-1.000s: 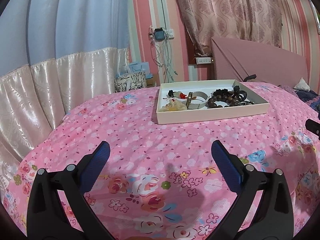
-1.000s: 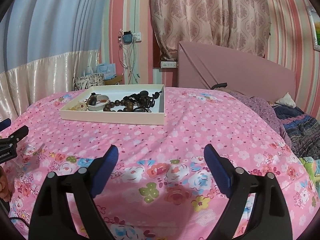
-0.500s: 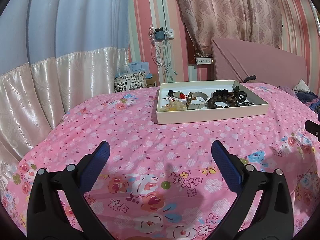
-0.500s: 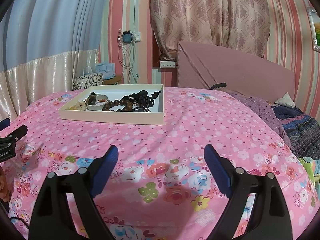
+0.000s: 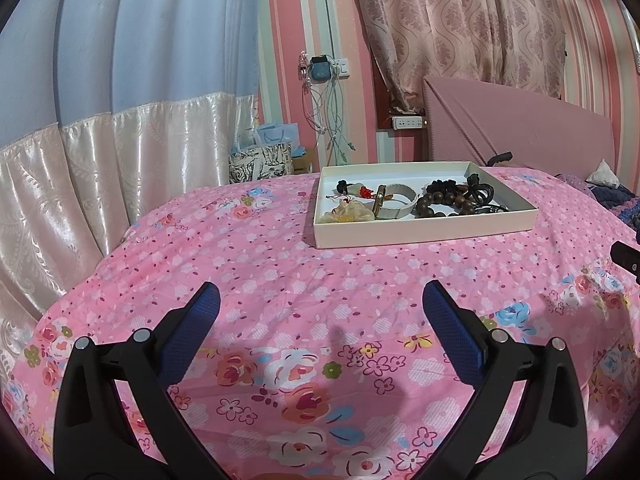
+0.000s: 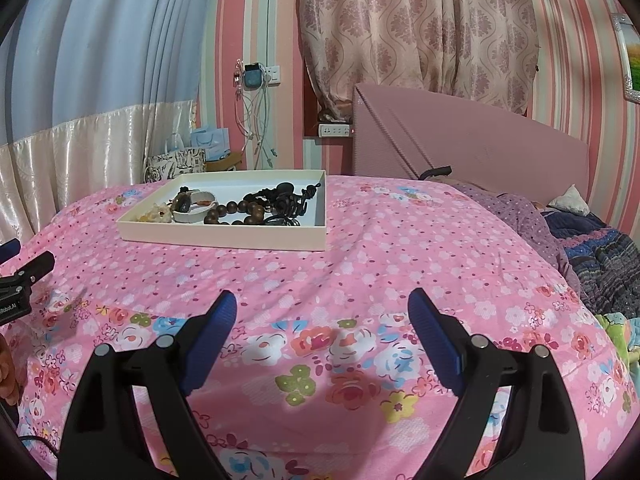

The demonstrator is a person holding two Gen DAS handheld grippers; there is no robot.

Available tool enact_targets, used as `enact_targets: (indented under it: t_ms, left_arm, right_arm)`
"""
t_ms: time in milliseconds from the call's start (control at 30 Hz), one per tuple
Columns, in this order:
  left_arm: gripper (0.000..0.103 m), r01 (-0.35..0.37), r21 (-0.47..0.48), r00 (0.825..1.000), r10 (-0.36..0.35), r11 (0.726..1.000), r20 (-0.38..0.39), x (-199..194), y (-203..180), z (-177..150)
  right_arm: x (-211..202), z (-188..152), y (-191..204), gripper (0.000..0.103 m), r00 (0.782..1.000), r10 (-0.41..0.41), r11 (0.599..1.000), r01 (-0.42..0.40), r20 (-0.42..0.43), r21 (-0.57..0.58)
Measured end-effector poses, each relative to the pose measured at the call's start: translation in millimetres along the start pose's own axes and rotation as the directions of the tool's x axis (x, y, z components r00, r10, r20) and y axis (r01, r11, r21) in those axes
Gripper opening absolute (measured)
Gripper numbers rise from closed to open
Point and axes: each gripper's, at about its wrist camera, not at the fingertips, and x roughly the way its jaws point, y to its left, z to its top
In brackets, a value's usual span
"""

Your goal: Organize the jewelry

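A shallow cream tray (image 5: 424, 232) (image 6: 224, 238) lies on the pink floral bedspread, well ahead of both grippers. In it lie a dark wooden bead bracelet (image 5: 444, 202) (image 6: 240, 212), a white bangle (image 5: 396, 202) (image 6: 196, 206), a pale yellow ornament (image 5: 346, 214) (image 6: 158, 212) and black corded pieces (image 5: 480, 190) (image 6: 286, 200). My left gripper (image 5: 320, 304) is open and empty above the bedspread. My right gripper (image 6: 322, 310) is open and empty too. The left gripper's edge shows at the left of the right wrist view (image 6: 24, 276).
The pink floral bedspread (image 5: 280, 272) (image 6: 400, 264) covers the bed. A pink headboard (image 6: 460, 140) stands behind. A dark patterned blanket (image 6: 600, 256) lies at the right. Gift bags (image 5: 264, 160) stand beyond the bed by the curtains.
Both wrist views have shifted very slightly; the tray sits a touch lower in the right wrist view. Both grippers stay open and empty.
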Motion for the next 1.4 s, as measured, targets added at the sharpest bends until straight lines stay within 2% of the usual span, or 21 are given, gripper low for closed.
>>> enact_targets:
  t_ms: [533, 833, 1033, 1167, 1400]
  left_arm:
    - [0.100, -0.002, -0.015, 1.000, 0.002, 1.000, 0.005, -1.7, 1.0, -1.7]
    - [0.100, -0.042, 0.069, 0.999, 0.040, 0.997, 0.032, -7.9, -15.6, -2.6]
    - [0.100, -0.025, 0.014, 0.999, 0.024, 1.000, 0.047, -11.2, -2.8, -2.3]
    - [0.100, -0.022, 0.025, 0.998, 0.021, 0.999, 0.060, -13.7, -5.1, -2.3]
    - [0.100, 0.015, -0.022, 0.997, -0.014, 1.000, 0.078, -15.7, 4.9, -2.7]
  right_arm:
    - [2.3, 0.9, 1.7, 0.087, 1.000, -0.012, 1.000, 0.012, -0.008, -0.013]
    - [-1.3, 0.1, 4.0, 0.089, 1.000, -0.009, 1.000, 0.009, 0.011, -0.017]
    - [-2.0, -0.6, 3.9, 0.090, 1.000, 0.005, 1.000, -0.004, 0.012, -0.025]
    - [-11.1, -1.3, 1.8, 0.092, 0.996, 0.069, 0.997, -0.067, 0.055, -0.025]
    - [-9.7, -0.3, 1.3, 0.092, 0.997, 0.066, 0.998, -0.065, 0.049, -0.020]
